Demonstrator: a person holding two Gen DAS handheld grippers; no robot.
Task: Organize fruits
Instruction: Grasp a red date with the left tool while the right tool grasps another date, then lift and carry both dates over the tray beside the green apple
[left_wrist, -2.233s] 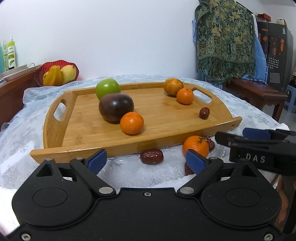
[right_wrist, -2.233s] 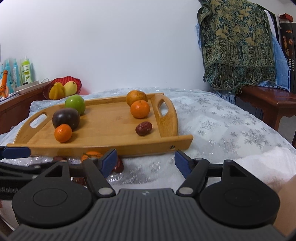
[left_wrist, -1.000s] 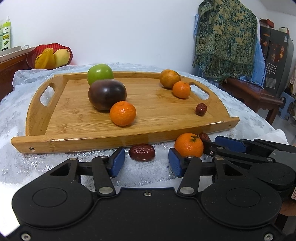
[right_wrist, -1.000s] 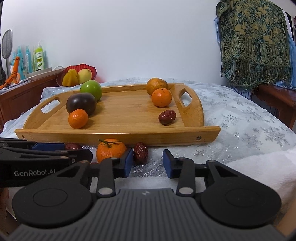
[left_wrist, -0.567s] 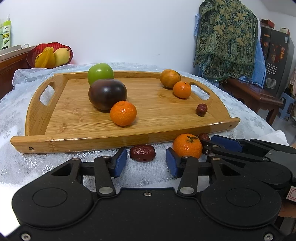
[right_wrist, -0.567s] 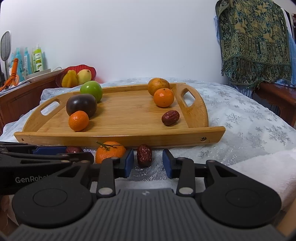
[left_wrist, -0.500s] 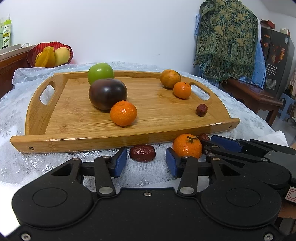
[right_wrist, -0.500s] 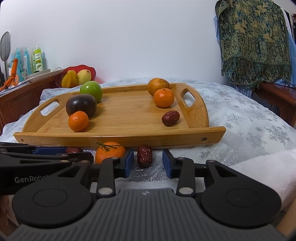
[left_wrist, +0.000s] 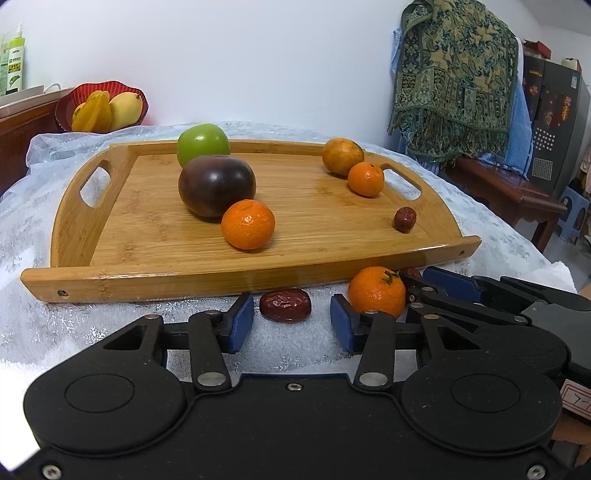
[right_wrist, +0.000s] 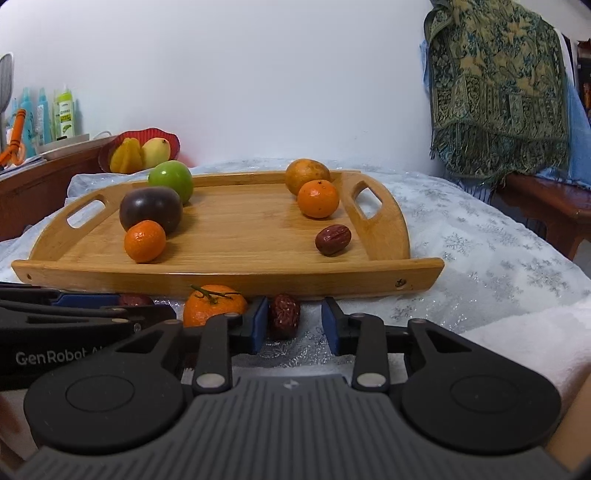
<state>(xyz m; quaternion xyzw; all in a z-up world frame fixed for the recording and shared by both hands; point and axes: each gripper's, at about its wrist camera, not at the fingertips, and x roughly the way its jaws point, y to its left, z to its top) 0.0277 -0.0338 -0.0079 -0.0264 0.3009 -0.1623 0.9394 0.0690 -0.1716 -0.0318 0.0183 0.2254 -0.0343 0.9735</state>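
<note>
A bamboo tray (left_wrist: 147, 266) (right_wrist: 221, 275) on the white tablecloth holds a green apple (left_wrist: 203, 143), a dark plum (left_wrist: 217, 185), two mandarins (left_wrist: 248, 224) (left_wrist: 365, 178), an orange (left_wrist: 342, 155) and a red date (left_wrist: 405, 219). In front of the tray lie a date (left_wrist: 285, 305), a stemmed mandarin (left_wrist: 376, 291) (right_wrist: 214, 304) and a second date (right_wrist: 283, 315). My left gripper (left_wrist: 291, 325) is open with the first date between its fingertips. My right gripper (right_wrist: 293, 325) is open around the second date, which sits against the left pad.
A red bowl of yellow fruit (left_wrist: 101, 109) stands on a wooden sideboard at the back left, with bottles (right_wrist: 64, 114) behind it. A patterned green cloth (left_wrist: 454, 74) hangs at the right over a wooden bench (left_wrist: 506, 192). The two grippers lie side by side, nearly touching.
Both grippers moved forward and down toward the dates in front of the tray and narrowed their jaws. In the last half second the right gripper crept closer around its date.
</note>
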